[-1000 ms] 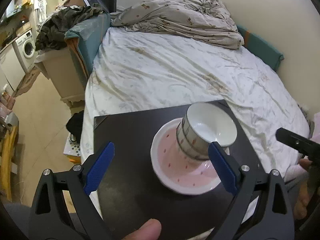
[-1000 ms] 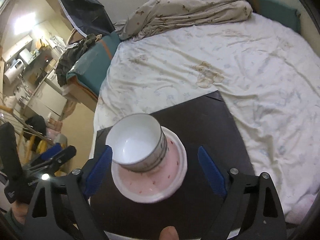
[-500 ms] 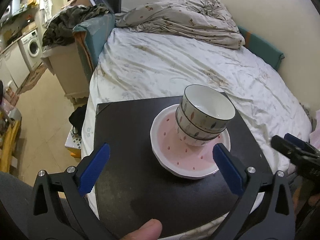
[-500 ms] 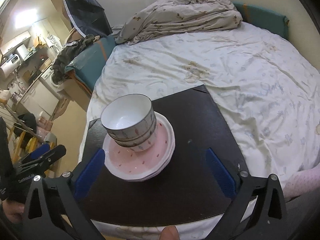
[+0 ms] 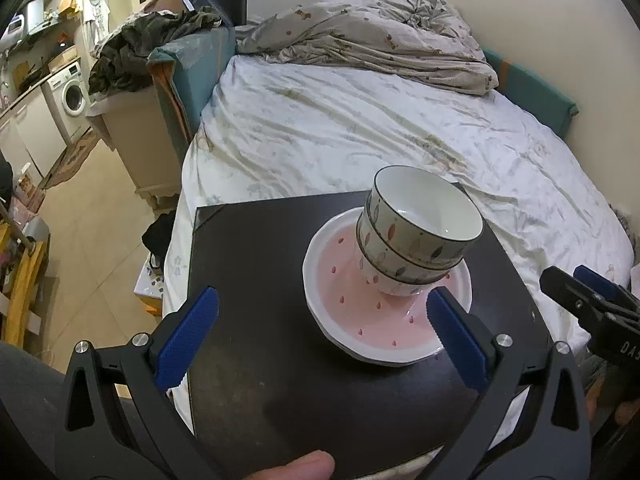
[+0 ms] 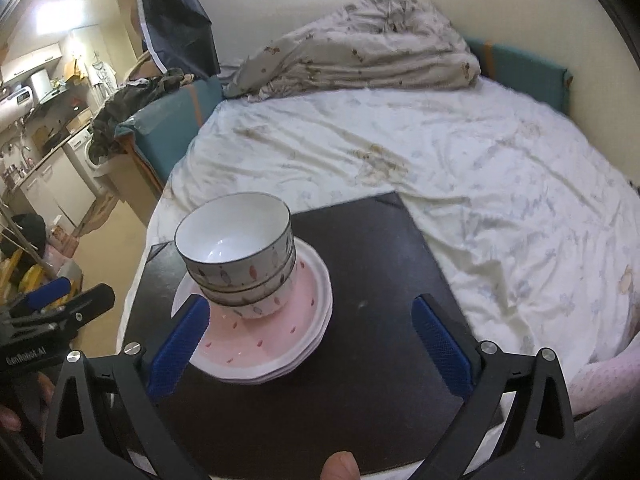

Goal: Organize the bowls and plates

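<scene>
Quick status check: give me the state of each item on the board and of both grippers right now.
bowls: nested upright, resting on the plates, empty.
pink plates: stacked flat on the black board.
black board: lying on the bed.
left gripper: open, holding nothing.
right gripper: open, holding nothing.

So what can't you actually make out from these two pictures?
- How many pink-centred white plates are stacked: both views show only layered rims, and the patterned white bowls cover the middle.
- Inside the lower bowl: the upper one hides it in both views.
- The dark square board's near edge: the open left tongs cut it off in the left view, the open right tongs in the right view.
- Kitchen shelf items: too small.
</scene>
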### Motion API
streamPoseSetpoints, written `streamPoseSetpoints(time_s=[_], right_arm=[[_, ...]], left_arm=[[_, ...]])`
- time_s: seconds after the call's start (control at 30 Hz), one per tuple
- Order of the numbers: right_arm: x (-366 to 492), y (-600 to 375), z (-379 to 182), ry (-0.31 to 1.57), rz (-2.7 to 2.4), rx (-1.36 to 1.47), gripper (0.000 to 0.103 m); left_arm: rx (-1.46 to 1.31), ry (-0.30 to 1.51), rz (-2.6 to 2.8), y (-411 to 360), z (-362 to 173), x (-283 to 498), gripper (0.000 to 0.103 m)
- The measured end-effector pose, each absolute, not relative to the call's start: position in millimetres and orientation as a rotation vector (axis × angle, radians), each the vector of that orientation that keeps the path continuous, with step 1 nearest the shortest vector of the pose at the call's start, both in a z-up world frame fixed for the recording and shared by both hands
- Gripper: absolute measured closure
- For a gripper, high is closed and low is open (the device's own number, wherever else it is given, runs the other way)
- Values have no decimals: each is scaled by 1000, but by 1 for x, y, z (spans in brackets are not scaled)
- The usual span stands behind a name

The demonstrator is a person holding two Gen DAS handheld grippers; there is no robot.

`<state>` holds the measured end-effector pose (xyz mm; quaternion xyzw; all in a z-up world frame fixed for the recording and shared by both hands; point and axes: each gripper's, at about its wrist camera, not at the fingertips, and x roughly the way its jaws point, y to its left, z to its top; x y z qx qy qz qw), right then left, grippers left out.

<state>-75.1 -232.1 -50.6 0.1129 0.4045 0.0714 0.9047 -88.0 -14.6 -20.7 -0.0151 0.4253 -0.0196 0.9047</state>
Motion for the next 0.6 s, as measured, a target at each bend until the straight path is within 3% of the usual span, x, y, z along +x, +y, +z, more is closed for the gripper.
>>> streamPoseSetpoints(time_s=[0.6], right_arm=[[-75,-229,-56,857,133,204,0]], left_arm=[[-45,879,-49,-16,-19,-88,0]])
